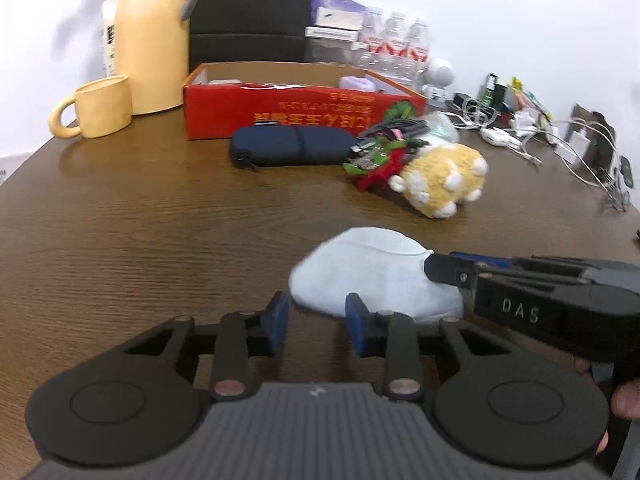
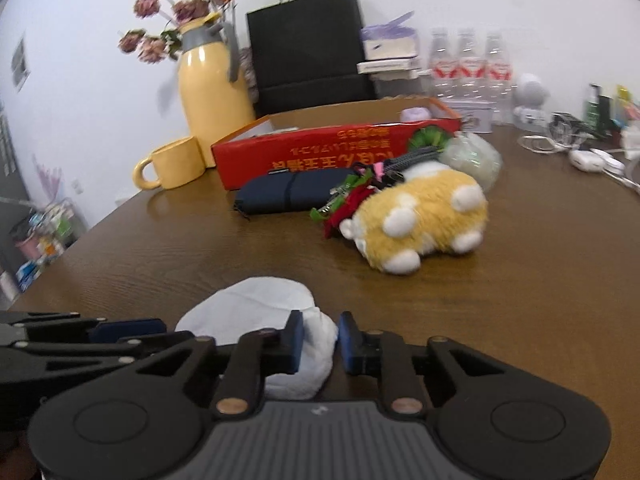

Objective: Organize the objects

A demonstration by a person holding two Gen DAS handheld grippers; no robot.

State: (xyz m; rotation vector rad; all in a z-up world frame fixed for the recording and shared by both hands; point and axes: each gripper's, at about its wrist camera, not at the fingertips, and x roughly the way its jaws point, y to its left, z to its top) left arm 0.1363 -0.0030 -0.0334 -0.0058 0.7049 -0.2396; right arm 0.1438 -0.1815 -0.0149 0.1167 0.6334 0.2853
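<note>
White cloth (image 2: 260, 300), crumpled and soft, low at centre of the right wrist view, lying on the brown wood-grain worktop (image 2: 520, 300). One fold of it bunched between the blue-padded fingers (image 2: 294, 340) of the right gripper (image 2: 320, 336), set narrow, with both pads seemingly against the fabric. Near end of the cloth hidden under that gripper's black body.

Same cloth (image 1: 372, 280) just right of centre in the left wrist view, with the right gripper (image 1: 436, 268) reaching in from the right edge, tips on the cloth's right side. Left gripper (image 1: 318, 316) at bottom centre, fingers (image 1: 278, 320) moderately apart, with bare wood and a sliver of cloth edge in the gap and no pad visibly pressing the fabric. Part of a hand (image 1: 624, 396) cut off at the lower right edge.

Beyond the cloth, at mid-frame right, a tan and white plush toy (image 2: 420, 220) on its side, face hard to make out. Touching it on the left, a red and green tangle (image 2: 344, 204) with cords, too blurred to identify. Behind that, a navy zip pouch (image 2: 292, 194) against an open red box (image 2: 320, 152), contents mostly hidden by its wall.

Upper left, a yellow mug (image 2: 172, 164) beside a yellow jug (image 2: 212, 92). Black paper bag (image 2: 308, 48) and water bottles (image 2: 468, 64) along the back wall. White cables (image 1: 520, 144) and small clutter blurred at far right.
</note>
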